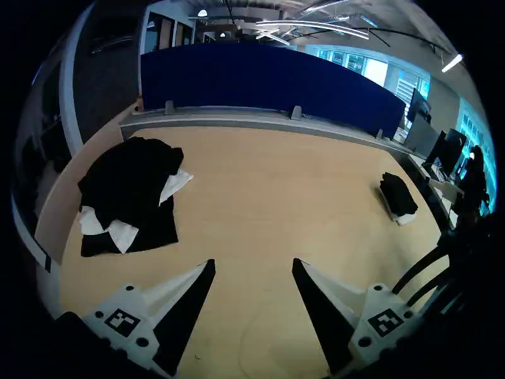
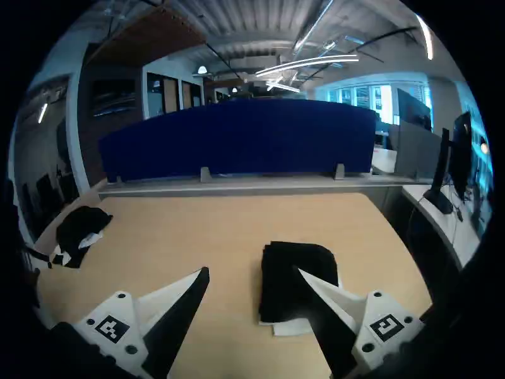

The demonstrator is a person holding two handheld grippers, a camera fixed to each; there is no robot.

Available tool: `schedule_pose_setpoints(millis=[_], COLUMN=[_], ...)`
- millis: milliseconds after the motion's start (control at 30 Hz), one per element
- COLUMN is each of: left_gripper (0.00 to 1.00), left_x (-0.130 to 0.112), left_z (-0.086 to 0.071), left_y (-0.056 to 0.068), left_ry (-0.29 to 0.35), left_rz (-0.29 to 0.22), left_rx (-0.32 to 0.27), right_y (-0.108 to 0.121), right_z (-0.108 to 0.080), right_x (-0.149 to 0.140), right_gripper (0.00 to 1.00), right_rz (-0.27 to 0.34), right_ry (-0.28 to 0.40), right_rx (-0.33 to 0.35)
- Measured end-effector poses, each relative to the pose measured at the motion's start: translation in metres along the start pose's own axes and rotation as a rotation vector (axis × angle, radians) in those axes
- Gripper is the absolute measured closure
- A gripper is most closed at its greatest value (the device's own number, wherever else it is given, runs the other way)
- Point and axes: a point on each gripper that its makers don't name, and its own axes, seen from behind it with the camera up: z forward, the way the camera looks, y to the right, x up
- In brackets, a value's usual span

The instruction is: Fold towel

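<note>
Seen from the left gripper view, the left claw (image 1: pixel 252 262) stands with its two fingers apart and nothing between them, above the near edge of the light wooden surface (image 1: pixel 278 189). At 10 o'clock from it lies a rumpled pile (image 1: pixel 129 189) of black towels with some white cloth showing at its edges. This pile has no neat shape, but it stretches mostly from 12 to 6 o'clock. At 2 o'clock, well apart from the pile and near the right edge of the surface, sits a folded stack (image 1: pixel 398 196) of black towels on a white layer. Its long axis runs from about 11 to 5 o'clock.

In the right gripper view, the right claw (image 2: pixel 252 271) is also apart and grips nothing. The folded stack (image 2: pixel 293 284) lies just in front of it, slightly toward 1 o'clock, and its long axis points from 6 to 12 o'clock, along the fingers. A white layer shows under its near edge. The right finger passes in front of the stack's near corner; I cannot tell if it touches the cloth. The rumpled pile (image 2: pixel 79 234) is far away at 9 o'clock.

A blue partition (image 2: pixel 240 136) closes the far side of the surface at 12 o'clock.
</note>
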Motion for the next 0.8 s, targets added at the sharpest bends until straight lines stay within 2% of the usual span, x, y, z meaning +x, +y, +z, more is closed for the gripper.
schedule_pose_setpoints(millis=[200, 400, 600, 700, 800], left_gripper=[0.10, 0.10, 0.10, 0.10, 0.10], left_x=[0.016, 0.037, 0.061, 0.076, 0.097], left_z=[-0.001, -0.005, -0.010, -0.013, -0.021], left_y=[-0.006, -0.008, -0.012, -0.015, -0.020], left_ry=[0.066, 0.151, 0.247, 0.306, 0.393], left_rz=[-0.002, 0.003, -0.012, -0.014, 0.004], left_rx=[-0.004, -0.008, -0.006, 0.001, 0.018], right_y=[-0.034, -0.048, -0.055, -0.061, -0.072], right_z=[-0.026, -0.043, -0.053, -0.053, -0.053], right_x=[0.026, 0.043, 0.046, 0.044, 0.042], right_gripper=[0.00, 0.00, 0.00, 0.00, 0.00], right_rz=[-0.001, 0.003, -0.009, 0.003, 0.014], right_ry=[0.119, 0.211, 0.243, 0.242, 0.241], right_rx=[0.005, -0.039, -0.067, -0.056, -0.026])
